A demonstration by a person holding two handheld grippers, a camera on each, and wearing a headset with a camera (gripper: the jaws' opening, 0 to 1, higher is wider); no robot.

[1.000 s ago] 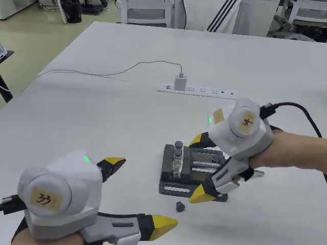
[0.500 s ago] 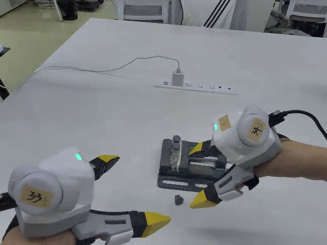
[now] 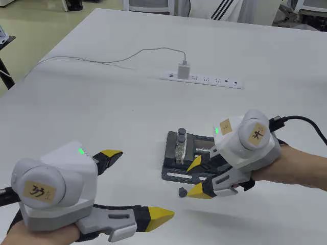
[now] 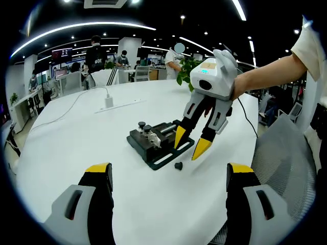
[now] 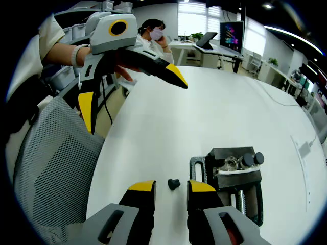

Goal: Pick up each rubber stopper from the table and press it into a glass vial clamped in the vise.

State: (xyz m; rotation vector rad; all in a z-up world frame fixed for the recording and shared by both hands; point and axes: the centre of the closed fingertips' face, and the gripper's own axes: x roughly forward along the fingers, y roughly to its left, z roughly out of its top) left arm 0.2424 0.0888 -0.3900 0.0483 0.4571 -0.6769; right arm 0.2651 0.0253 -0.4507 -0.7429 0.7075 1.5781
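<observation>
Stopper of dark rubber (image 5: 174, 184) lies loose on the white table (image 3: 102, 102) beside the black vise (image 3: 172, 175) — so the right gripper (image 3: 194, 178), jaws narrowly parted, lines up on it; the left gripper (image 3: 138, 186) hangs wide, spare.

1. A small dark grey rubber stopper (image 3: 182, 192) lies loose on the white table (image 3: 102, 102), low in the centre of the head view. It sits just in front of the vise's near edge and does not touch it. It also shows in the left gripper view (image 4: 178, 166) and the right gripper view (image 5: 174, 184).
2. A black metal bench vise (image 3: 172, 175) sits flat on the table at the centre of the head view.
3. Two clear glass vials (image 3: 180, 151) stand upright, side by side, clamped at the vise's left end. Each is already capped by a dark grey plug (image 3: 182, 132).
</observation>
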